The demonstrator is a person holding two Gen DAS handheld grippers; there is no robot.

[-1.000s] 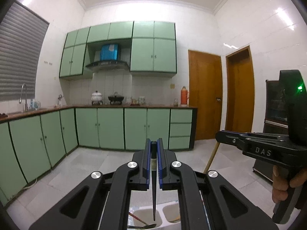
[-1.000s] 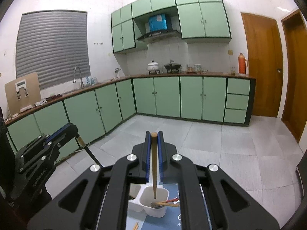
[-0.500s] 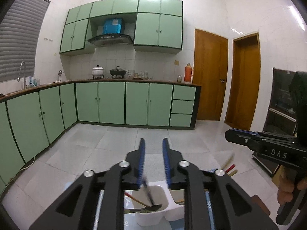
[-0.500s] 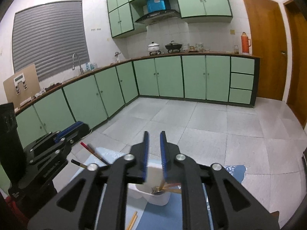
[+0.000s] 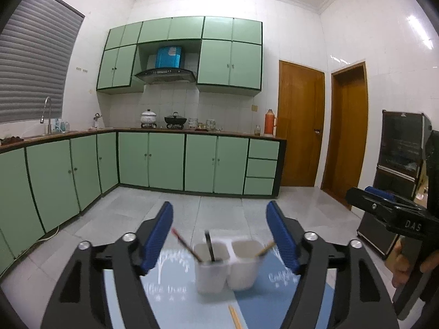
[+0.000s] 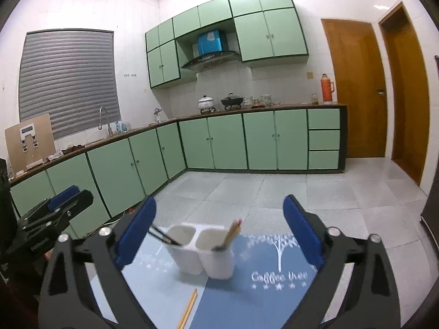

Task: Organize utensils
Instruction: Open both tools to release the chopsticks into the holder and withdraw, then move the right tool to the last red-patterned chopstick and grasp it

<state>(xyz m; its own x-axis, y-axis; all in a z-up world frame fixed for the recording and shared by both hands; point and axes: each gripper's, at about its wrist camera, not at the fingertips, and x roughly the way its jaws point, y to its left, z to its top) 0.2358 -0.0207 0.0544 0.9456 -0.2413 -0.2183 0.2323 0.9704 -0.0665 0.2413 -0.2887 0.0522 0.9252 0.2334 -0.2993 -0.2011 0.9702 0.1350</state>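
A white two-cup utensil holder stands on a blue mat; it also shows in the right wrist view. Its left cup holds dark utensils, its right cup a wooden one. A pair of wooden chopsticks lies on the mat in front of the holder. My left gripper is open wide and empty, behind and above the holder. My right gripper is open wide and empty too. Each gripper shows at the edge of the other's view.
The blue mat covers a table. Beyond lies a tiled floor, green cabinets with a counter, and wooden doors on the right. A dark cabinet stands at the far right.
Both grippers have let their utensils drop into the holder, opened wide and pulled back and up. The holder now shows whole between the fingers.
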